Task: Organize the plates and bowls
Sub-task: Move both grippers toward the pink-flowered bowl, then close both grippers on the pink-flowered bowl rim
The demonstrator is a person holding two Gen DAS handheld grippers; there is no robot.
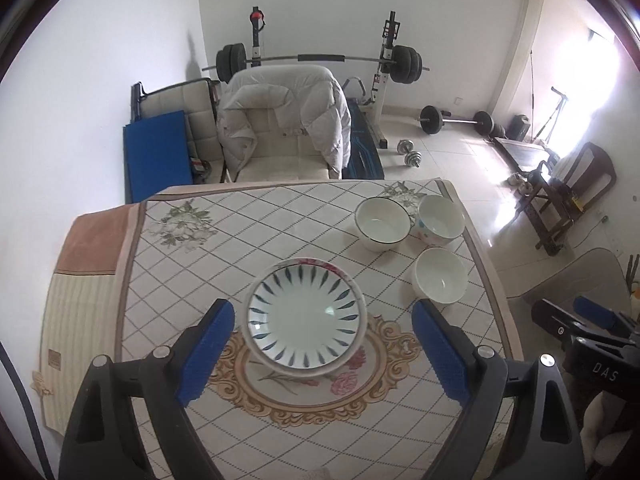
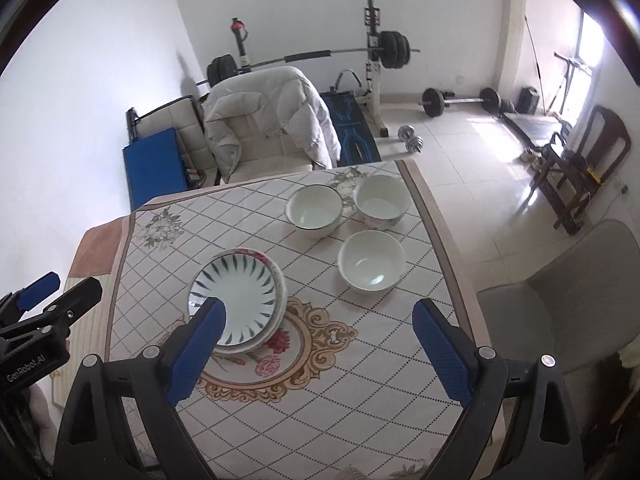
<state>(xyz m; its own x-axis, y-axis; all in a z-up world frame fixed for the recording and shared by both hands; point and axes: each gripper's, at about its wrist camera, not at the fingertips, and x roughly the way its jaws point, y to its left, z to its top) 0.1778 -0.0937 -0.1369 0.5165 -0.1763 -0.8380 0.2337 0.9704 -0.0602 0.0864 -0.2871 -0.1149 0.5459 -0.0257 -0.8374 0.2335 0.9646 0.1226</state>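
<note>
Left gripper (image 1: 323, 346): jaws spread wide, blue pads clear of everything, nothing held. Poised above the table (image 1: 120, 280), angled downward. Directly between and just beyond the pads: stack of plates (image 1: 306, 322), leaf-patterned plate on top, red-flowered plate beneath with its rim showing along the far edge. Stack resting on the ornate medallion of the tablecloth (image 1: 248, 216). Beyond the right pad: plain white bowl (image 1: 440, 280). Farther out, near the far right corner of the table: dark-rimmed bowl (image 1: 383, 224) and patterned bowl (image 1: 441, 219), side by side, close together; contact between them not determinable.

Right gripper (image 2: 319, 354): jaws likewise wide apart, empty, above the cloth. Left pad overlapping the near edge of the plate stack (image 2: 240, 292) in view; contact not confirmed. Plain white bowl (image 2: 371, 261) ahead, between the pads' lines. Dark-rimmed bowl (image 2: 314, 210) and patterned bowl (image 2: 381, 203) beyond that.

Past the table: chair draped with a white padded jacket (image 1: 288, 108), barbell rack (image 1: 320, 60) against the wall, loose weights on the tiled floor.
</note>
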